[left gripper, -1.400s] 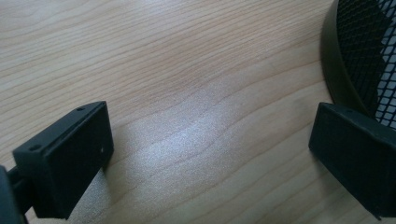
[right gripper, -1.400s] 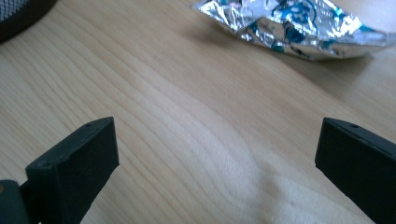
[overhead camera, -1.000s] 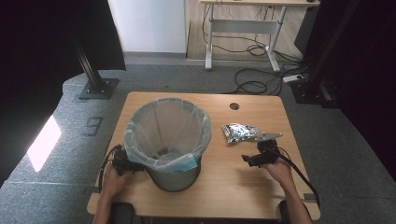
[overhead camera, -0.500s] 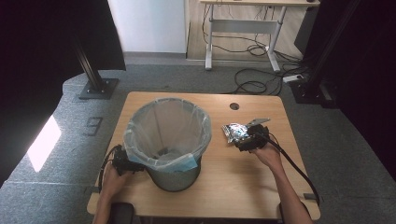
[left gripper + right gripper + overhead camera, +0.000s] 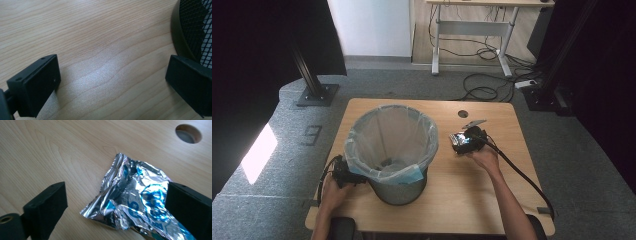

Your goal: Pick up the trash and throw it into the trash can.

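A crumpled silver and blue foil wrapper (image 5: 135, 197) lies flat on the wooden table (image 5: 472, 200), right of the bin. My right gripper (image 5: 117, 205) is open right over the wrapper (image 5: 458, 139), one jaw on each side, nothing pinched. In the high view this right gripper (image 5: 468, 141) sits on top of the wrapper. A black mesh waste bin (image 5: 392, 150) with a clear liner stands at the table's left middle. My left gripper (image 5: 112, 85) is open low over bare wood, its right jaw beside the bin's base (image 5: 192, 30). In the high view the left gripper (image 5: 343, 175) rests at the bin's lower left.
A round cable hole (image 5: 463, 113) is cut in the table beyond the wrapper, also in the right gripper view as the cable hole (image 5: 188, 133). A blue scrap (image 5: 404, 176) hangs on the bin's front rim. Black stands and a desk frame stand on the floor beyond the table.
My right gripper has moved forward and left from the table's right side onto the foil wrapper. The left gripper has stayed beside the bin.
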A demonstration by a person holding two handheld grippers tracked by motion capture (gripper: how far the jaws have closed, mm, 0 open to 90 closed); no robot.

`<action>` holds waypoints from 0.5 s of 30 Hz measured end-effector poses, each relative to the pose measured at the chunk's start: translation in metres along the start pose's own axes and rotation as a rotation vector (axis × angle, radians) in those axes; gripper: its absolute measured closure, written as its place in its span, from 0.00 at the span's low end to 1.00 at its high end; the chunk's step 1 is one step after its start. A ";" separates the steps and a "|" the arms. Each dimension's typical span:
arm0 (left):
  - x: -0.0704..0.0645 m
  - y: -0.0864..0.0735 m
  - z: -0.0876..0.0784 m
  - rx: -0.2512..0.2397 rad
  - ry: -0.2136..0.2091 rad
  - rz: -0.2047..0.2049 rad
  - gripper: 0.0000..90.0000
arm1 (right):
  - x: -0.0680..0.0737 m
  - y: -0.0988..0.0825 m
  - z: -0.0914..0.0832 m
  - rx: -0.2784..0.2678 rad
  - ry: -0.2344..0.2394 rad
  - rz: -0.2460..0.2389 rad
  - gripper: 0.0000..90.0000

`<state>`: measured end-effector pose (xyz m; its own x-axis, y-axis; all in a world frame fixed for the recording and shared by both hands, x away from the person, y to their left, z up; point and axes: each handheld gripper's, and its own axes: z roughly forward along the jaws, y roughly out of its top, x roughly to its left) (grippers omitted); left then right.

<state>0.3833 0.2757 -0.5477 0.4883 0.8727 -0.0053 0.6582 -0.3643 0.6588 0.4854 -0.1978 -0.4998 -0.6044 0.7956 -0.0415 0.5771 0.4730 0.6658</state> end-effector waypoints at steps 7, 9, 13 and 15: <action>0.000 0.000 0.001 -0.007 0.004 0.000 0.00 | 0.003 -0.004 0.030 0.075 -0.010 0.001 0.27; 0.000 0.000 0.001 -0.007 0.003 0.001 0.00 | 0.003 -0.006 0.033 0.083 -0.010 -0.001 0.31; 0.000 0.000 0.000 0.000 -0.004 0.004 0.00 | -0.005 -0.015 0.034 0.062 0.021 0.044 0.53; 0.000 0.000 0.000 0.000 -0.004 0.004 0.00 | -0.006 -0.016 0.033 0.063 0.022 0.046 0.60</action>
<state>0.3838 0.2752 -0.5477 0.4937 0.8696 -0.0057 0.6560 -0.3681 0.6589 0.4981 -0.1975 -0.5343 -0.5879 0.8089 0.0054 0.6375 0.4592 0.6186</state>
